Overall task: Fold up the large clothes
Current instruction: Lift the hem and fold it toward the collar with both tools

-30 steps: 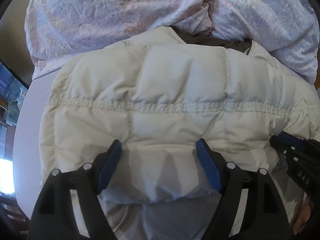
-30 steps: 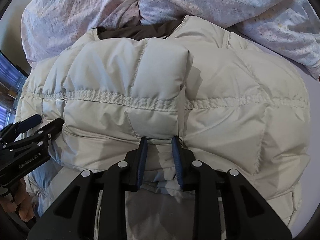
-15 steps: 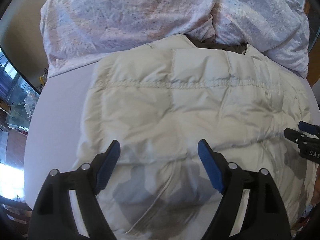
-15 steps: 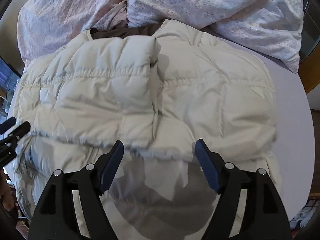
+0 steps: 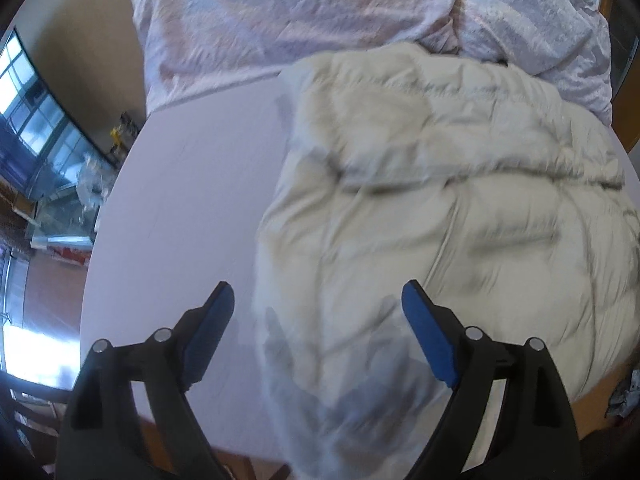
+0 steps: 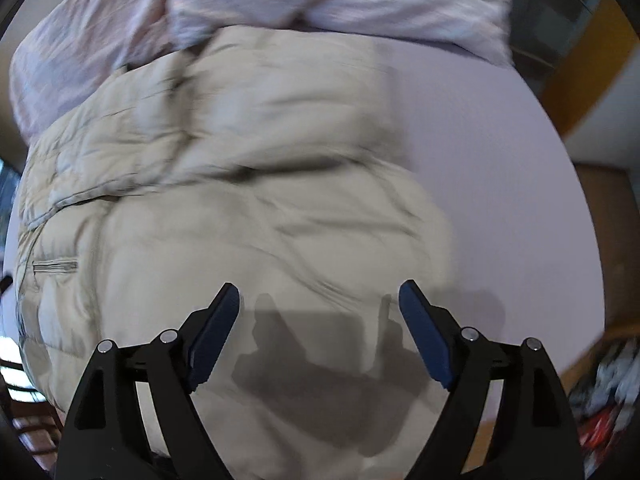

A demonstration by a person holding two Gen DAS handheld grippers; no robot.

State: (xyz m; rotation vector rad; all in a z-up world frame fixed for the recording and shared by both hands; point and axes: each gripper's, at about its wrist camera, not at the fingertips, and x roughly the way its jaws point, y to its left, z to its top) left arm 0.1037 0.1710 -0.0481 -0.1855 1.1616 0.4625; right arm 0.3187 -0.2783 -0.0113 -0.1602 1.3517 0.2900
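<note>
- Left hand-held gripper (image 5: 316, 320): jaws wide apart, just been opening, nothing between them. It hangs over the jacket's (image 5: 440, 208) left edge and the bare counter (image 5: 180, 200).
- Right hand-held gripper (image 6: 318, 316): jaws wide apart, just been opening after letting go of the fabric; empty. It points down at the jacket's (image 6: 240, 200) near right part.
- Jacket: cream, quilted, lying on the lilac counter (image 6: 500, 200), far half folded toward the near half; bedding (image 5: 320, 12) bunched beyond it.
- Step in hand, as judged: one fold released, both grippers clear.
- Next move calls for: a fresh grip on an outer edge or hem with both grippers, then a lift across. Puffy fill may spring back; press flat.
</note>
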